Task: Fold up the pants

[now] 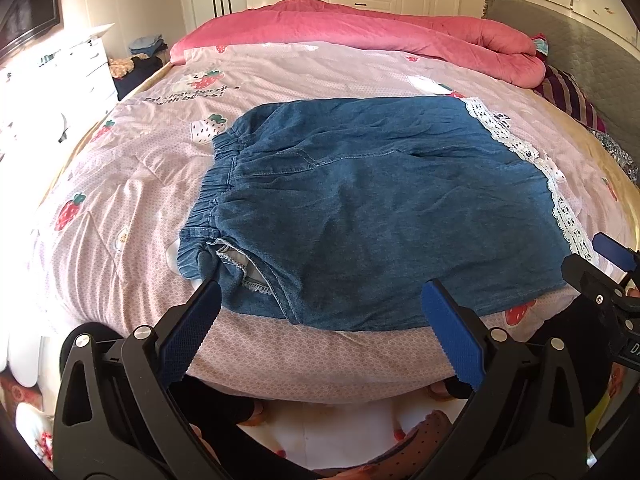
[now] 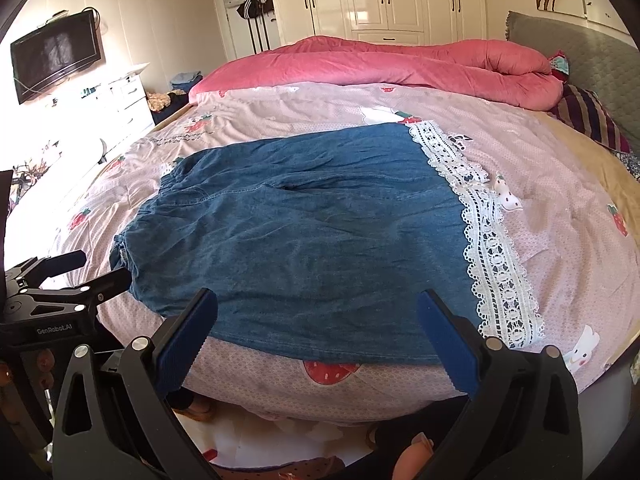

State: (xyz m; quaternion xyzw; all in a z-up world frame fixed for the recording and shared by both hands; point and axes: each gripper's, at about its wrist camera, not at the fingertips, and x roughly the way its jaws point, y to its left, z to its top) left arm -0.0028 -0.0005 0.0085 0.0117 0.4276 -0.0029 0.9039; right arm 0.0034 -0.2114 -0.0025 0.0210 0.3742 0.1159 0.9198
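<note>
You've got the denim pants lying flat near the front edge of the bed, elastic waistband to your left and the white lace hem to your right, so they already look doubled leg over leg. Your left hand-held gripper is spread wide and holding nothing, hovering just off the near edge by the waistband corner. Same story for your right hand-held gripper: wide apart, empty, parked near the lace end. So I'd say you're lining up for the next fold. My guess is that each one needs to pinch a near corner at the lace end or waistband and carry it across, keeping the cloth flat so those wrinkles don't bunch.
</note>
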